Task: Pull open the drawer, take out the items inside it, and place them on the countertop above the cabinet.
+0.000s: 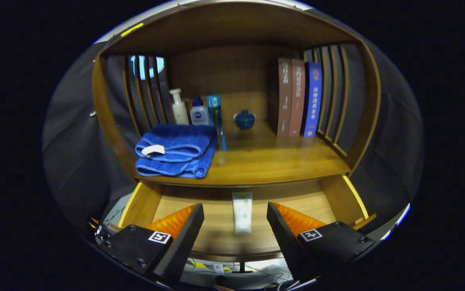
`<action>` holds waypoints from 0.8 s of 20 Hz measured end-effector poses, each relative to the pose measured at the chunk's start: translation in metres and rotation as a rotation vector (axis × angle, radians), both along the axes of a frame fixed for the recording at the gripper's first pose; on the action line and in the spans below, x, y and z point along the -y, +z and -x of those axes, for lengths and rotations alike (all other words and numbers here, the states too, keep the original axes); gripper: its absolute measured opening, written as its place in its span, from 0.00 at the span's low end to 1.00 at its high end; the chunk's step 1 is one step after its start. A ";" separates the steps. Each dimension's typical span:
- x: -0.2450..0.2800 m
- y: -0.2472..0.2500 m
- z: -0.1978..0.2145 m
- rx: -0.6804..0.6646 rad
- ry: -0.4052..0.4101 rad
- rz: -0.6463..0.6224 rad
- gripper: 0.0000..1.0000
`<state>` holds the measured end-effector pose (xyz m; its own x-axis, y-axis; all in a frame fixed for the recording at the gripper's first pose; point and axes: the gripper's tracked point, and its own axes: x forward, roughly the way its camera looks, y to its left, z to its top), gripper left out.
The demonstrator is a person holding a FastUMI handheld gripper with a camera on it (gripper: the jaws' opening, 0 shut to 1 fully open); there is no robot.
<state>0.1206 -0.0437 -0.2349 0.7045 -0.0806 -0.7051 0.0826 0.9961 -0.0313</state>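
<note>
One tube [242, 211] is lying in the drawer [339, 198], which is standing pulled open below the countertop [264, 163]. The tube is sitting lengthwise between the two fingers and a little ahead of their tips, touching neither, with its far end reaching under the countertop's front edge. The gripper [235, 214] is hanging over the drawer with its fingers spread wide and released, holding nothing.

Beyond the fingers, on the countertop, a folded blue towel [175, 150] is lying ahead of the left finger, close to the front edge. Behind the towel three bottles are standing in a row: a cream one [179, 107], a white one with a blue cap [198, 112], and a tall clear blue one [215, 115] just beside the towel's far corner. A small blue lidded cup [244, 119] is sitting farther back, straight ahead of the gap between the fingers. Ahead of the right finger, three books [297, 99] are standing upright and touching each other, two brown and one blue, against the slatted side of the cabinet [361, 113].
</note>
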 end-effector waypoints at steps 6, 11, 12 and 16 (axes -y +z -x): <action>0.005 -0.082 -0.017 -0.320 -0.028 -0.039 0.99; 0.020 -0.130 -0.005 -0.530 -0.044 0.004 0.98; 0.022 -0.137 -0.004 -0.562 -0.055 -0.007 0.97; 0.032 -0.155 -0.008 -0.605 -0.077 0.023 0.96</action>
